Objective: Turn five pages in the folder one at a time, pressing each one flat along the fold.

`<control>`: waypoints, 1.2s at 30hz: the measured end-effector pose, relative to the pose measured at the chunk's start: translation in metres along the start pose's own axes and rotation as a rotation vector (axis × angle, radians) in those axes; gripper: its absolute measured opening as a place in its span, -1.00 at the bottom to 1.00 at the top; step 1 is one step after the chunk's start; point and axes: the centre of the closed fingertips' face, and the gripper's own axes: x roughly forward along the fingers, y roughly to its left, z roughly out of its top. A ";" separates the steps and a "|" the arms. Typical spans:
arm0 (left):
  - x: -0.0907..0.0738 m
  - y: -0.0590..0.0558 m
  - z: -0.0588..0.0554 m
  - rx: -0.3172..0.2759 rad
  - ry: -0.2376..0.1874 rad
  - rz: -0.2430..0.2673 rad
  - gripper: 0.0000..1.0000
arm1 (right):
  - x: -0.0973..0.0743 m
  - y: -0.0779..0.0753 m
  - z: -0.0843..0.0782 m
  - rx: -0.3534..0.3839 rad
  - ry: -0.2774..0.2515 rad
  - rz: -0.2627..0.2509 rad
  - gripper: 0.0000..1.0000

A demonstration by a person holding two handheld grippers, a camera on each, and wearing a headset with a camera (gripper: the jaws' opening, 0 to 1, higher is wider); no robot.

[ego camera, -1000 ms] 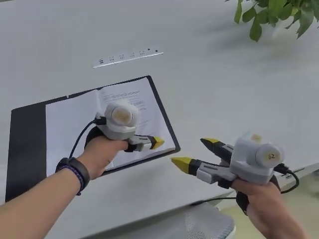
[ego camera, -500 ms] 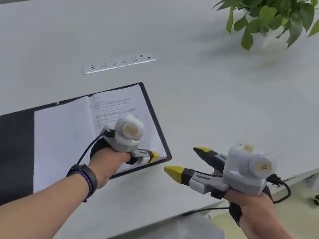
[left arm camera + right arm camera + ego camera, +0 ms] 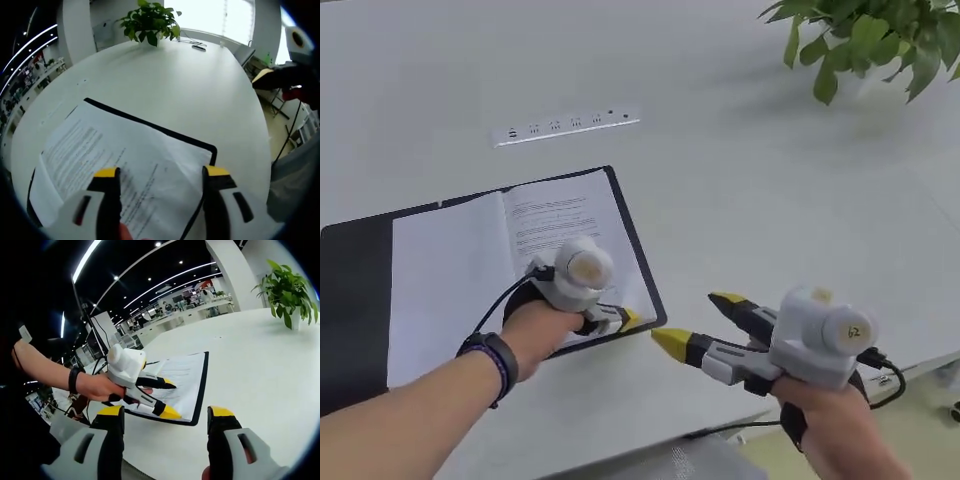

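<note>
The folder (image 3: pixel 357 300) lies open on the white table, black cover to the left and white printed pages (image 3: pixel 560 215) to the right. My left gripper (image 3: pixel 620 320) hovers open over the right page's near corner, the page (image 3: pixel 100 145) lying under its jaws with nothing between them. To the right of the folder's near right corner my right gripper (image 3: pixel 698 320) is open and empty, its yellow tips pointing left at the folder (image 3: pixel 185 375). The left gripper (image 3: pixel 150 390) and the hand holding it appear in the right gripper view.
A white power strip (image 3: pixel 565 126) is set in the table behind the folder. A potted plant (image 3: pixel 880 40) stands at the far right. The table's near edge (image 3: pixel 620 445) runs just below both hands. Cables trail from both grippers.
The head camera has shifted, so the whole picture slid. Both grippers stay open and in nearly the same place relative to the folder's near right corner.
</note>
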 end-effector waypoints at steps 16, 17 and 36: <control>-0.001 0.006 0.001 -0.037 -0.027 -0.006 0.17 | 0.016 -0.014 0.005 0.014 -0.008 0.009 0.21; -0.001 0.006 0.001 -0.039 -0.028 -0.007 0.17 | 0.019 -0.015 0.008 0.018 -0.010 0.012 0.19; -0.001 0.006 0.003 -0.045 -0.042 -0.008 0.16 | 0.079 -0.027 0.023 0.057 0.010 0.105 -0.02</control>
